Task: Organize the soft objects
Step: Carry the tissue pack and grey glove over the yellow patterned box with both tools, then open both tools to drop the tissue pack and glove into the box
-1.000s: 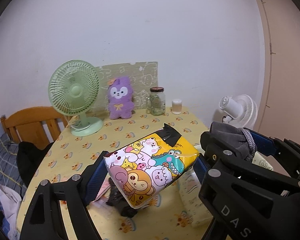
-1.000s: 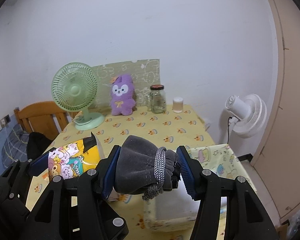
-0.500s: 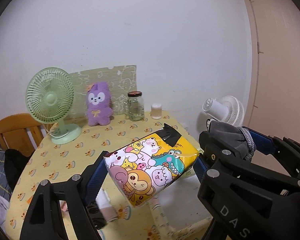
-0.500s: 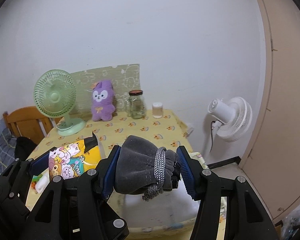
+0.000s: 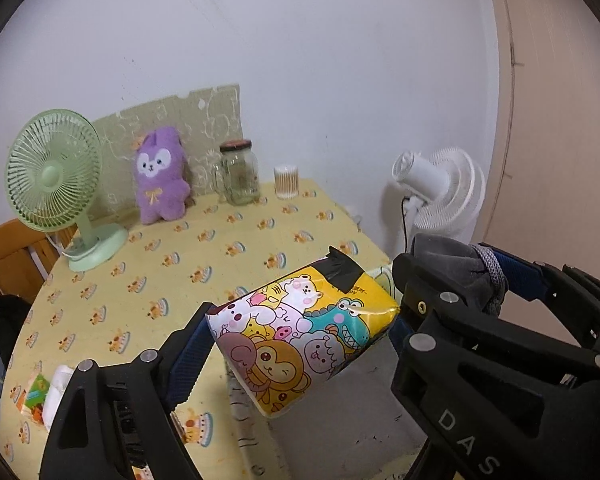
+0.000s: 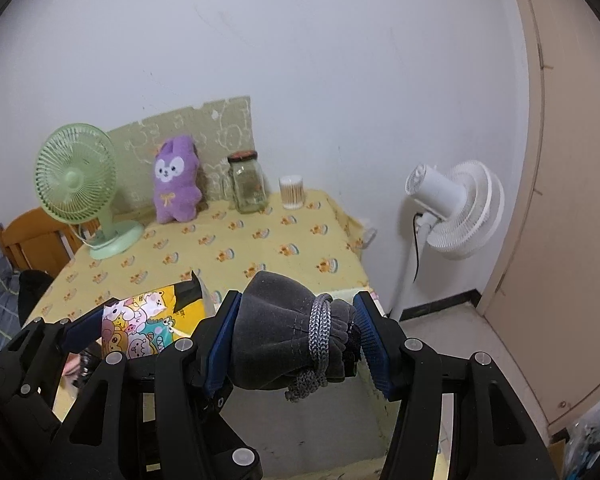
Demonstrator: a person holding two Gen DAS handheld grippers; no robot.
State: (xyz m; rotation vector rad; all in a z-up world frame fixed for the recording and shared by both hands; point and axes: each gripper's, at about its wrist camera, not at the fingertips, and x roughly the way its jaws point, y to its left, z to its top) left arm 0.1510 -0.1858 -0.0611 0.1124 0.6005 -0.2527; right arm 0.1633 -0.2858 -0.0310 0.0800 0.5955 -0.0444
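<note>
Left gripper (image 5: pixel 300 332) jaws opening around cartoon pack (image 5: pixel 304 336) – I fear early drop beside fabric bin (image 5: pixel 340 420) at table's front-right corner. Right gripper (image 6: pixel 296 336) pinches grey pouch (image 6: pixel 284 340) above bin.

Ahead of both sets of fingers the yellow tablecloth (image 5: pixel 236 264) is open and bare through its middle; obstacles only at the far edge: green desk fan (image 5: pixel 56 184) far left, purple plush (image 5: pixel 160 176), glass jar (image 5: pixel 240 174) and small white cup (image 5: pixel 286 181) in a row along the wall. Directly below the fingertips is a grey-lined fabric bin (image 6: pixel 340 420), open-topped, interior looks free. Left of the left fingers small packets (image 5: pixel 48 396) lie on the cloth; right of the right fingers, off the table, a white standing fan (image 6: pixel 456 208).
</note>
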